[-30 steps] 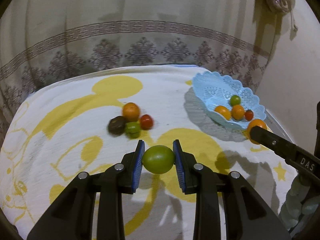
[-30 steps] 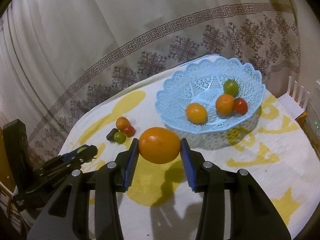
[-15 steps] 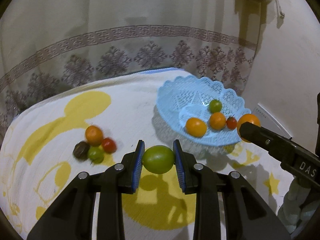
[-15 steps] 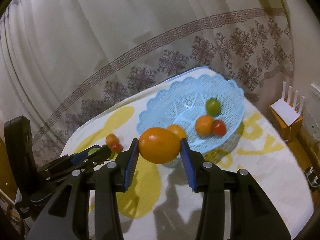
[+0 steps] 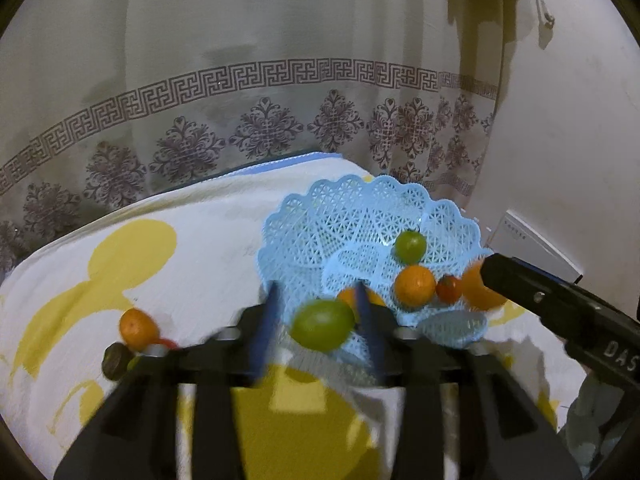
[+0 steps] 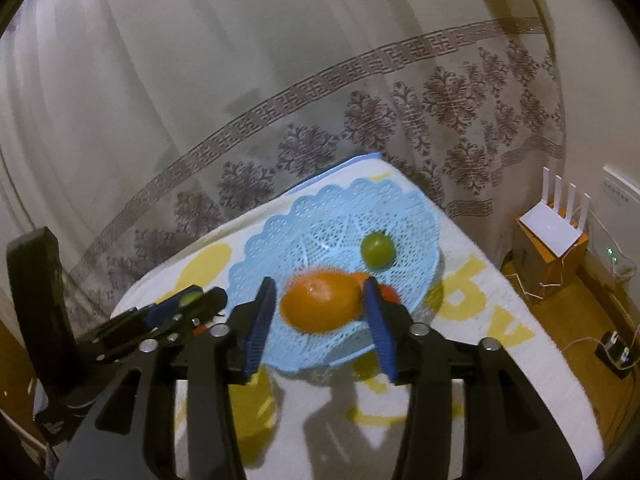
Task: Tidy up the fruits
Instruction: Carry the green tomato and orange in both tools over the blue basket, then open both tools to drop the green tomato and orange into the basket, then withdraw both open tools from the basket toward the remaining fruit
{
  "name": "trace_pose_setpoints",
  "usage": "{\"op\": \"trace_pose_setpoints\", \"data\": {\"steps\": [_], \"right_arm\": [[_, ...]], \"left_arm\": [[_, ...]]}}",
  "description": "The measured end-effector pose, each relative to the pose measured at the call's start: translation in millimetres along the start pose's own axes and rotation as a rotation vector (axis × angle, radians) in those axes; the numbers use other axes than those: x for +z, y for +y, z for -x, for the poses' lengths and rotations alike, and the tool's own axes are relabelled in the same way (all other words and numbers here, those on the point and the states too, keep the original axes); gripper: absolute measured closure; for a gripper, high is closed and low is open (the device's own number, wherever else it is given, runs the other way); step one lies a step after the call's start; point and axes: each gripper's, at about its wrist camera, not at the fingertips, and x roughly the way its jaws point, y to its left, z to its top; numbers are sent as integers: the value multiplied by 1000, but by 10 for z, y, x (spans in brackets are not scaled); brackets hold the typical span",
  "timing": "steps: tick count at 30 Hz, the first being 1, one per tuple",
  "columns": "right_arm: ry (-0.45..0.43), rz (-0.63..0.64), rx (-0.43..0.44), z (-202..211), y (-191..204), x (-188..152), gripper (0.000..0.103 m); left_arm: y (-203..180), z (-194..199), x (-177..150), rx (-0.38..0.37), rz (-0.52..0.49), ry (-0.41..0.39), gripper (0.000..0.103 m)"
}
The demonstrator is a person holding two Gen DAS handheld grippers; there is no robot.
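Note:
In the left wrist view my left gripper hangs at the near rim of the blue lace basket. Its jaws are opening. A blurred green fruit is between them, with a gap on its left side. In the right wrist view my right gripper is over the basket, jaws opening too. A large orange sits blurred between the pads, no longer squeezed. The basket holds a green fruit, an orange and a red tomato.
On the white and yellow cloth to the left lie an orange, a dark fruit and a half-hidden red one. A patterned curtain hangs behind the table. A white router on a cardboard box stands right of the table.
Both grippers moved toward the basket and now reach it. Both pairs of jaws have spread, and the green fruit and the orange, gripped firmly before, now sit loose and blurred.

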Motion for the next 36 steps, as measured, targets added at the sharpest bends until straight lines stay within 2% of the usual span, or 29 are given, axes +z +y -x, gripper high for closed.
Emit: {"op": "trace_pose_setpoints", "data": {"steps": [1,5,9,14,19,27,36], "right_arm": [[-8,-11,3,11,-27,13,44],[-19,-37,-6,22,-97,39,44],[-8,-49,-8,10,-113,-7,44],[5,-36,3,20,-26,-70,44],[6,-26,18,39,79,-105,40],[30,0,45,13,268,-182,40],[58,28,72,-54,412,-284,40]], "left_arm": [[-2,-2,1,2,-6,-13,41],[33,-11,-21,15,-28,-21,41],[192,1,-47,35,23,-9,38],[349,80,-55,60,55,-4,19],[540,196,-48,82,88,-14,19],[995,330,-73,146,161,-11,16],[1364,181,-151,218,196,37,16]]}}
